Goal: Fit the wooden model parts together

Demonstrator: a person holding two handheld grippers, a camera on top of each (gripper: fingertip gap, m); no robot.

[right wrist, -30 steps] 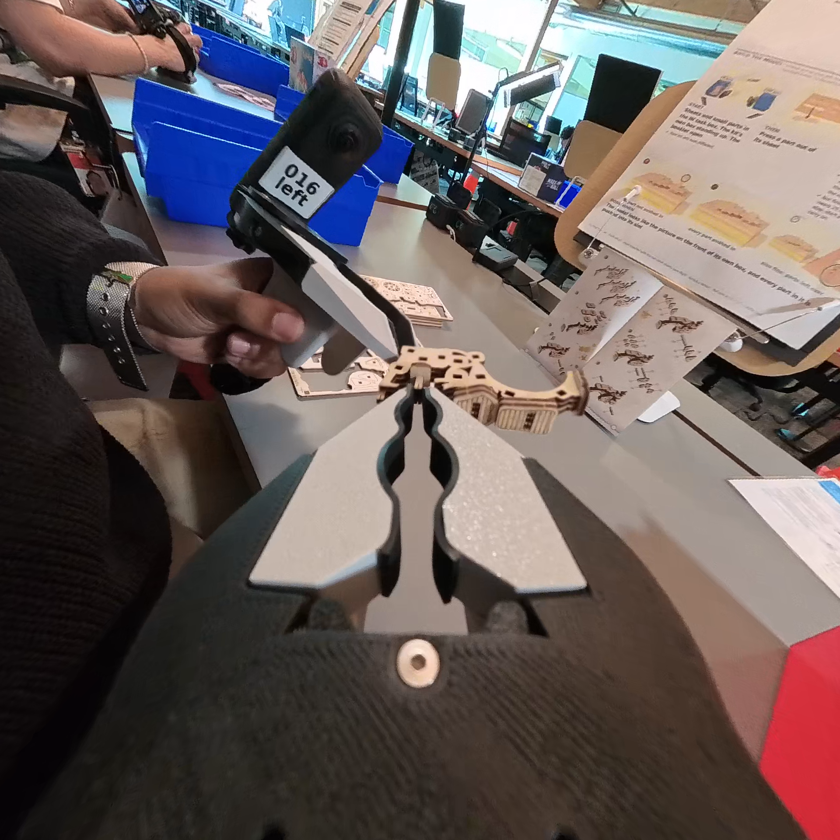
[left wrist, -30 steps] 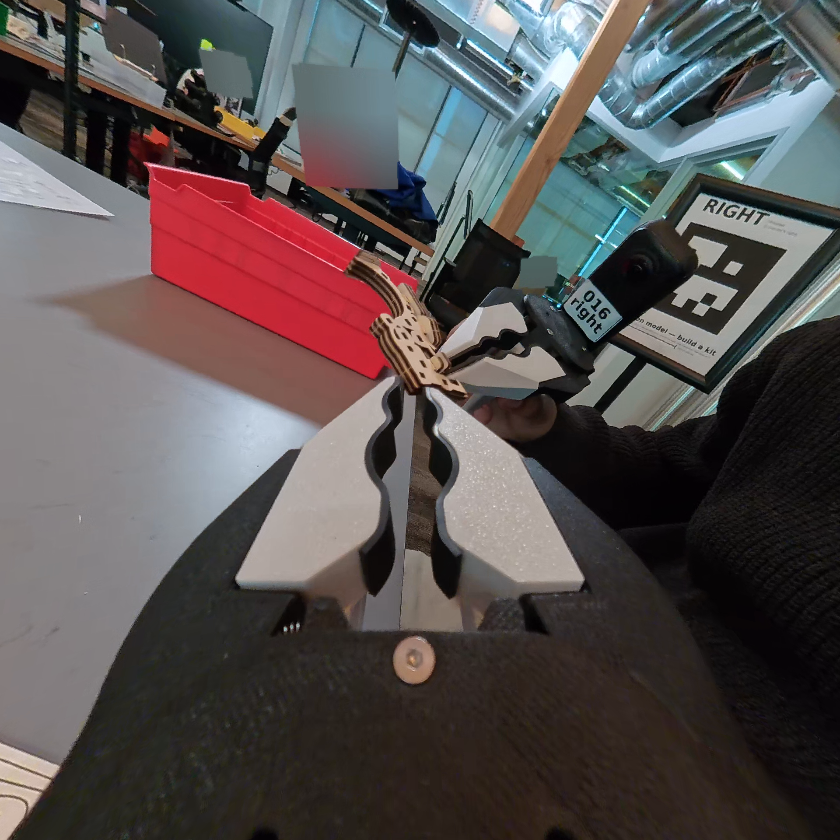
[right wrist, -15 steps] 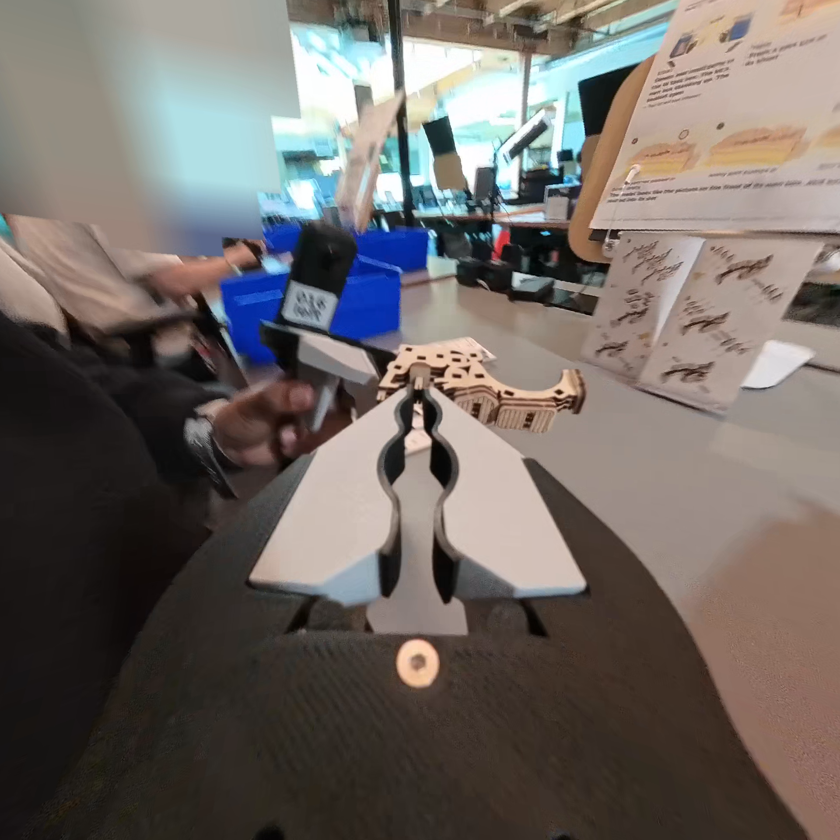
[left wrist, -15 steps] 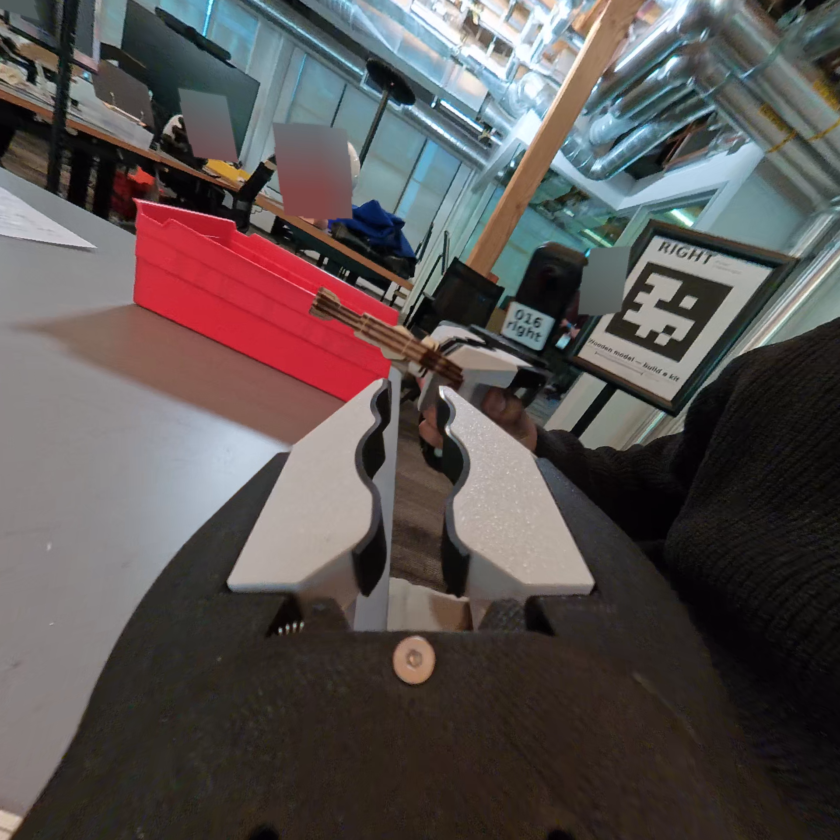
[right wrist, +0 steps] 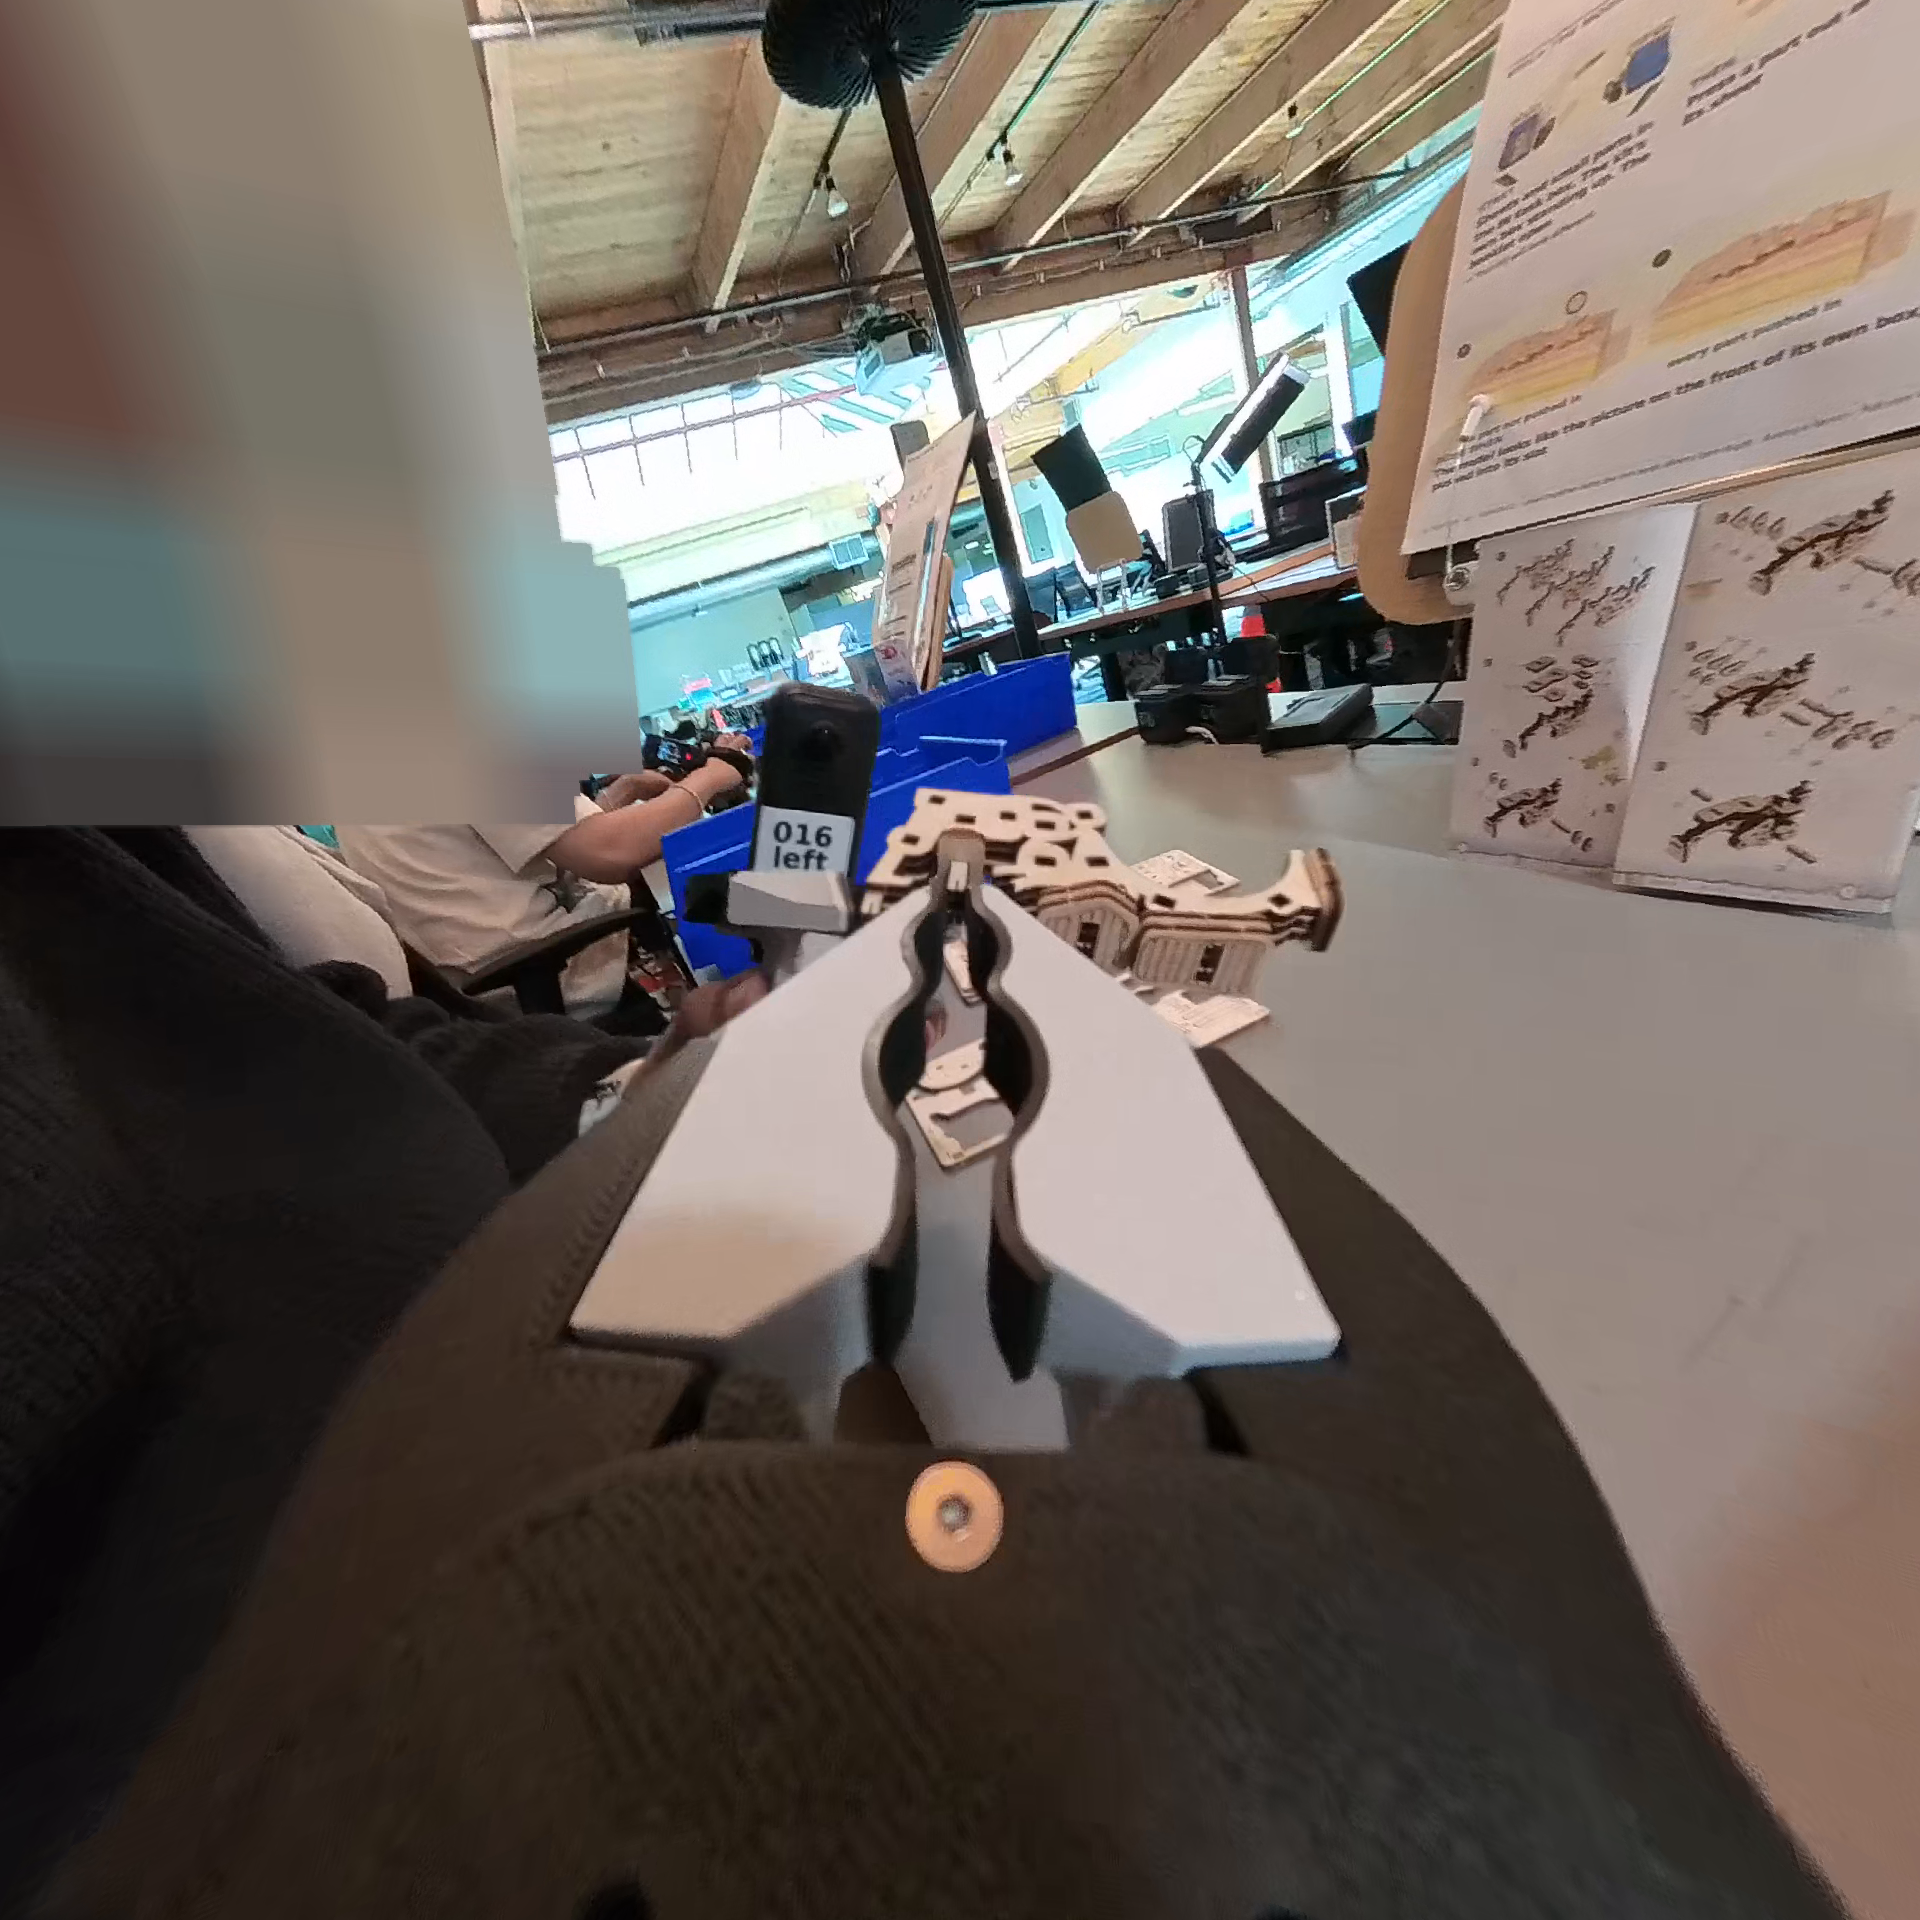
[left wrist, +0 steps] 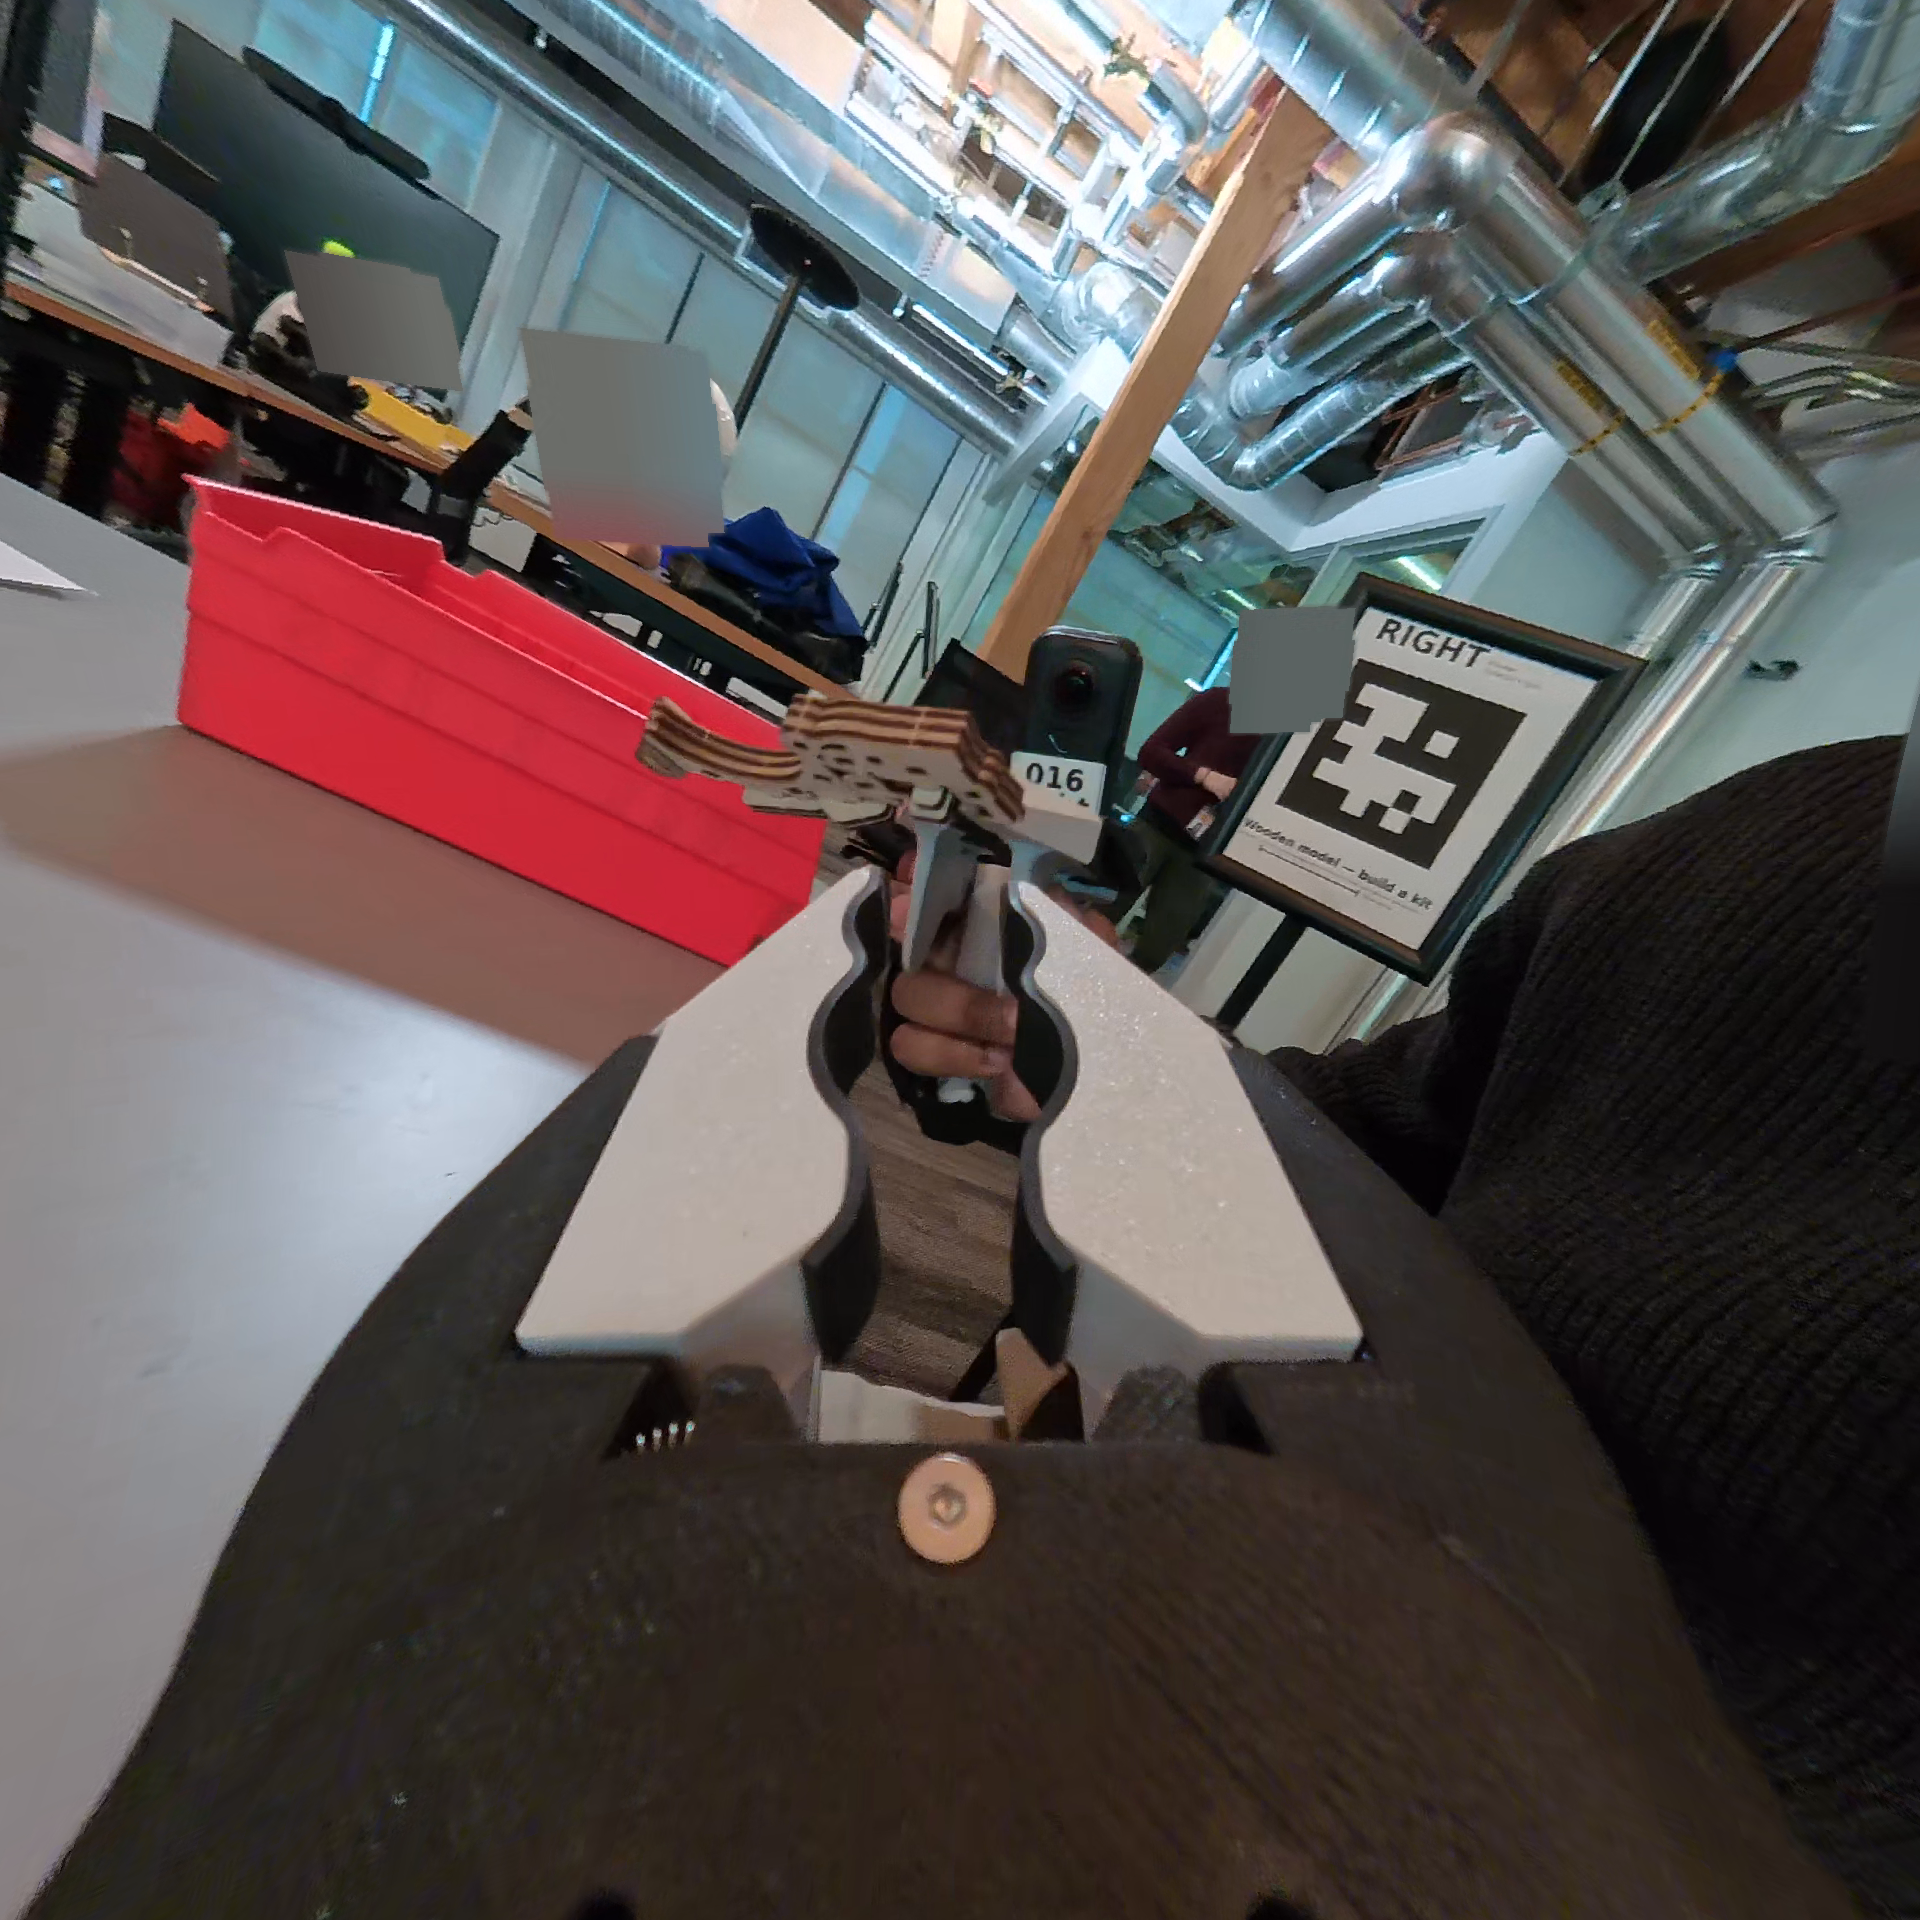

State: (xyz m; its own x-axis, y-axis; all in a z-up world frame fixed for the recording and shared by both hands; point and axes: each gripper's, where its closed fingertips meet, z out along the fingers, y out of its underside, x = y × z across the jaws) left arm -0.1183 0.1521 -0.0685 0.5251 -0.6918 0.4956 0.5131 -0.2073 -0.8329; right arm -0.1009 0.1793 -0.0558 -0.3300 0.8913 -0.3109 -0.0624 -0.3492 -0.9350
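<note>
A layered wooden model (right wrist: pixel 1101 894), pale with dark cut-outs and a hooked end pointing right, is held in the air over the grey table (right wrist: pixel 1558 1091). My right gripper (right wrist: pixel 956 883) is shut on a small tab of it. In the left wrist view the model (left wrist: pixel 831 758) shows edge-on, with the right gripper (left wrist: pixel 951 847) holding it from below. My left gripper (left wrist: pixel 940 888) is open and empty, just short of the model and below it, facing the right gripper. It also shows in the right wrist view (right wrist: pixel 790 899), left of the model.
A red bin (left wrist: pixel 436 665) stands on the table behind the model. Blue bins (right wrist: pixel 935 748) and flat wooden part sheets (right wrist: pixel 966 1122) lie beyond the right gripper. Instruction sheets (right wrist: pixel 1714 707) hang at the right. A dark sleeve (left wrist: pixel 1662 1143) fills the right side. The grippers' ends are close to 4 centimeters from one another.
My left gripper has opened and let go of the model, and now sits a little back from it. The right gripper has turned the model level while both views tilted upward.
</note>
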